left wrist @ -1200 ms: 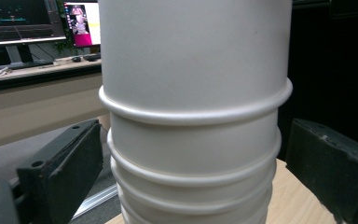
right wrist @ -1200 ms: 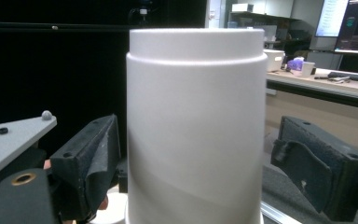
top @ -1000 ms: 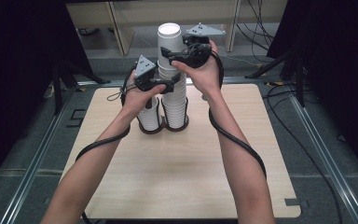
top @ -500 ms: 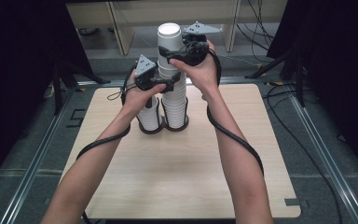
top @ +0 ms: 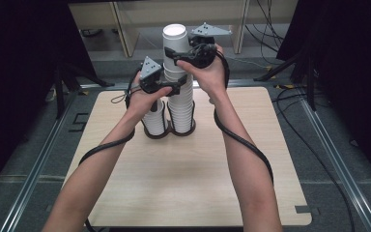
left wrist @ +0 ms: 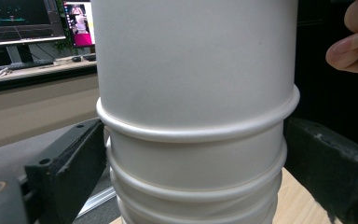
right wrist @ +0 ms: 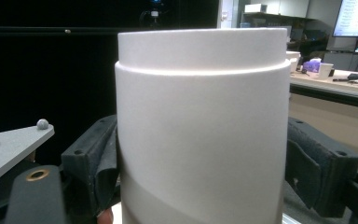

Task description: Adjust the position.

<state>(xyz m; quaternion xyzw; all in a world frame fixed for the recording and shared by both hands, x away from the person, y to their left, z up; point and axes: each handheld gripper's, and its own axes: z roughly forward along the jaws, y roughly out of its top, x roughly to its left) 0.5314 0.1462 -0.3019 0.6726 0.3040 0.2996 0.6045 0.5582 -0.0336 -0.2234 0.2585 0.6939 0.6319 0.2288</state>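
Observation:
A tall stack of upside-down white paper cups stands at the far middle of the wooden table. My left gripper grips that stack partway up; in the left gripper view both black pads press on the ribbed cup stack, after closing slightly. My right gripper sits at the top cup. Its jaws have just been closing with the top cup between them, and both pads now touch its sides.
A shorter stack of white cups stands against the tall one on its left. Metal rails run along both table sides. Cables trail from the grippers over the forearms. The other hand's fingers show at the upper right.
The right gripper's jaws have closed in on the top cup. Both hands and the cup stacks stay where they were.

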